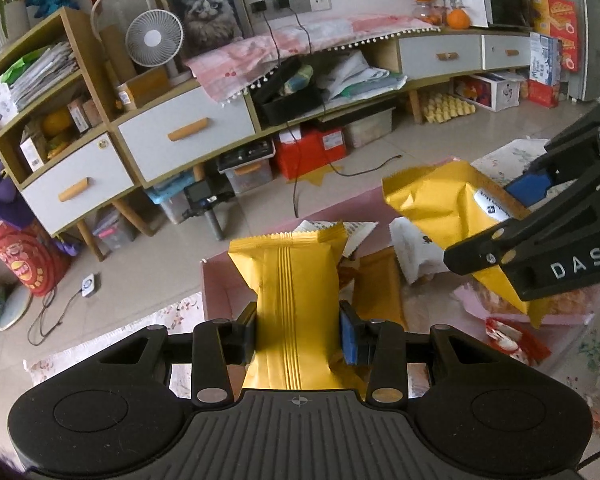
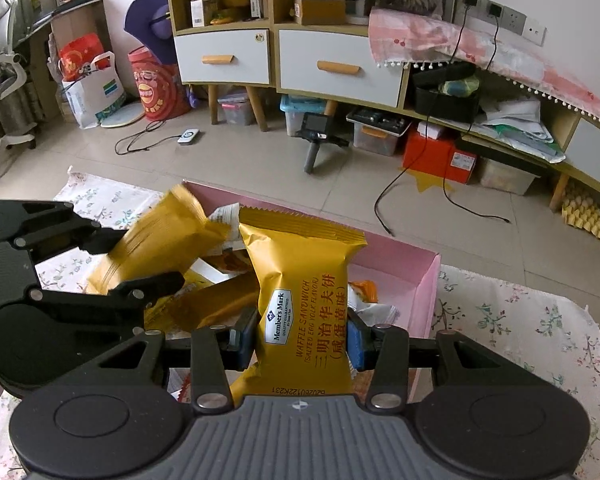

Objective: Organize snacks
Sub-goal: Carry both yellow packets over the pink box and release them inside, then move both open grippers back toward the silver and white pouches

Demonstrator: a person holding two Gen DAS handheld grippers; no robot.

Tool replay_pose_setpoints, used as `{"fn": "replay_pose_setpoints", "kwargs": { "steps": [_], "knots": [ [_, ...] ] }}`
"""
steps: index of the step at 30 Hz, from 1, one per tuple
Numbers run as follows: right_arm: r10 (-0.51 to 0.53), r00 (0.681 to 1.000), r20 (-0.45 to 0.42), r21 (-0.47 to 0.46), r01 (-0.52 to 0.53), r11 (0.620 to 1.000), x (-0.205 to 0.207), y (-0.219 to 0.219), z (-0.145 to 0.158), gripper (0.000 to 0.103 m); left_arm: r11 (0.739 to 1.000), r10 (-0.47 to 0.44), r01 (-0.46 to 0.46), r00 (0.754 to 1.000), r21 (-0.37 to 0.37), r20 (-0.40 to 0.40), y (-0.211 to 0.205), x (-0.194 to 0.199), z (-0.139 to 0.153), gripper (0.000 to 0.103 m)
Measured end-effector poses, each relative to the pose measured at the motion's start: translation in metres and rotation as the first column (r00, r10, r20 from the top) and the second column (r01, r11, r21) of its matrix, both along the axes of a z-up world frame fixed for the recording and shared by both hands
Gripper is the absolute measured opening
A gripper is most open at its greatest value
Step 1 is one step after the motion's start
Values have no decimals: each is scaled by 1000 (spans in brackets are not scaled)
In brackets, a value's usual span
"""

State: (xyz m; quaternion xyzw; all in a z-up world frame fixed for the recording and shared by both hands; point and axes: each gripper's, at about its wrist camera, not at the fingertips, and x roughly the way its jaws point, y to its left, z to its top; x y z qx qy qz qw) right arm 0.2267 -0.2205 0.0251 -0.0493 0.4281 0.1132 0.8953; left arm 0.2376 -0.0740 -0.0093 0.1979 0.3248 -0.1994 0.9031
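My left gripper (image 1: 298, 338) is shut on a gold snack packet (image 1: 296, 288), seam side up, above the near end of a pink box (image 1: 214, 288). My right gripper (image 2: 302, 338) is shut on a gold waffle sandwich packet (image 2: 304, 292), held above the pink box (image 2: 424, 288). Each gripper shows in the other's view: the right gripper (image 1: 512, 208) with its packet (image 1: 440, 204) at the right, the left gripper (image 2: 132, 260) with its packet (image 2: 160, 240) at the left. Several more packets (image 1: 378, 284) lie in the box.
The box sits on a floral cloth (image 2: 520, 320) on the floor. A red-and-white packet (image 1: 508, 338) lies on the cloth beside the box. A cabinet with drawers (image 1: 180, 128), storage bins and cables (image 2: 420, 184) stand beyond on the tiled floor.
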Motion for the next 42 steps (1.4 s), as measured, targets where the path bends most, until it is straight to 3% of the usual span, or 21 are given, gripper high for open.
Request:
{"fn": "replay_pose_setpoints", "kwargs": {
  "steps": [6,9,11,18,32,37,42],
  "knots": [
    [-4,1000,0,6,4,1000,2,-1,-2,26,1000,-11,11,1000,-12,7,1,2,0,44],
    [-17,1000,8,15,17,1000,0,-3,0,40,1000,-12,12,1000,-4,19,0,-1,1,68],
    [-29,999,19,21,29,999,-1,-5,4,52,1000,-17,17,1000,-3,25,1,-6,3,70],
    [-67,997,31,34,66,997,-25,-14,14,72,1000,17,-17,1000,-25,5,12,-31,18,91],
    [-99,995,31,23,98,995,-89,-11,34,83,993,119,-119,993,-17,-17,33,-95,44,97],
    [-110,993,34,3,110,994,-115,-5,36,85,980,198,-199,977,-15,-75,39,-118,43,98],
    [-113,993,35,18,112,994,-140,-2,34,86,977,214,-215,971,-4,-102,41,-141,34,98]
  ]
}}
